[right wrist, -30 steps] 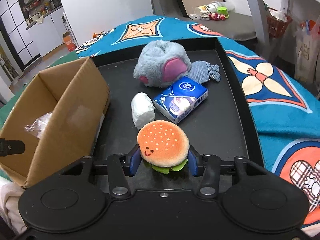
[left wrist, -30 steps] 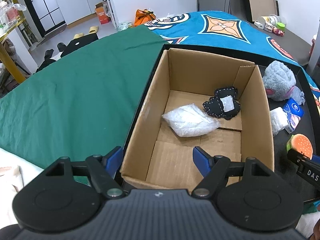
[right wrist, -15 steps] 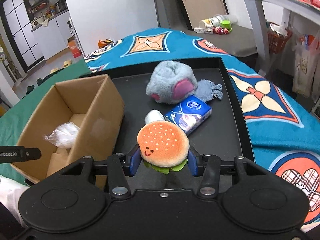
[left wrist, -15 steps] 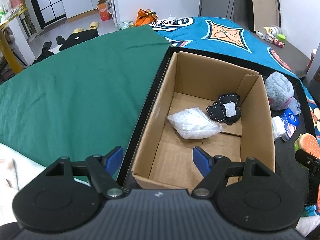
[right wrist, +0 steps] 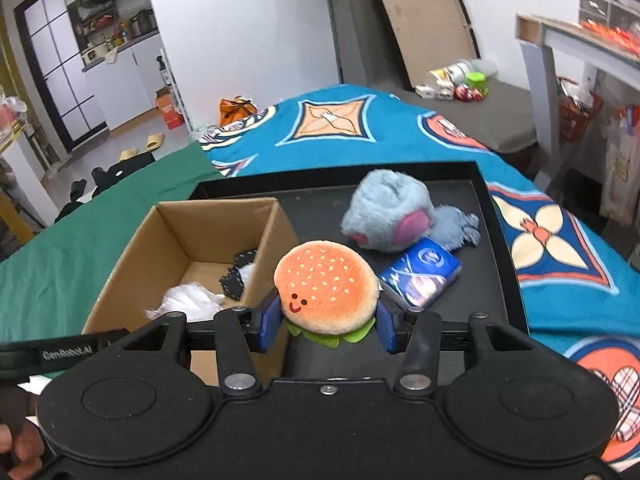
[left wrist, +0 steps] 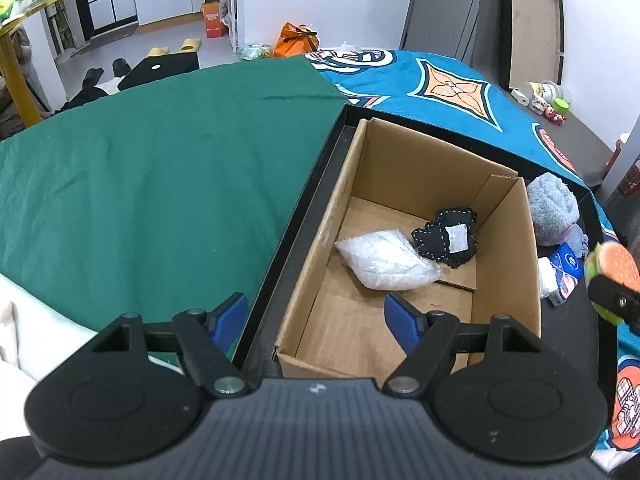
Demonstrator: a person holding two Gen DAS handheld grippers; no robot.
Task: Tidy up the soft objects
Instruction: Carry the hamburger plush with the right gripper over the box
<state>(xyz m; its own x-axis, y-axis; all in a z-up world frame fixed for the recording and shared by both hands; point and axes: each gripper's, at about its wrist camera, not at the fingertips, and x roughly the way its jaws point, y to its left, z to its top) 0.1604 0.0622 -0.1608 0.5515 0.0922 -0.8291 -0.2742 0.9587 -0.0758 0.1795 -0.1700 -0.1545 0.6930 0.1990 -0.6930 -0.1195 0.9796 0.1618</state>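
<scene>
Right gripper pinching round orange plush hamburger toy; left gripper spread, idle; best carried left over open brown cardboard box, released low inside

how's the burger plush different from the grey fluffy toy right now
The burger plush is orange with a smiley face and green trim; the grey toy is shaggy pale grey with pink patches. The burger plush is clamped in the right gripper and held up beside the cardboard box; the grey toy lies untouched on the black tray. The grey toy looks bulkier. Both are soft toys not yet in the box.
</scene>
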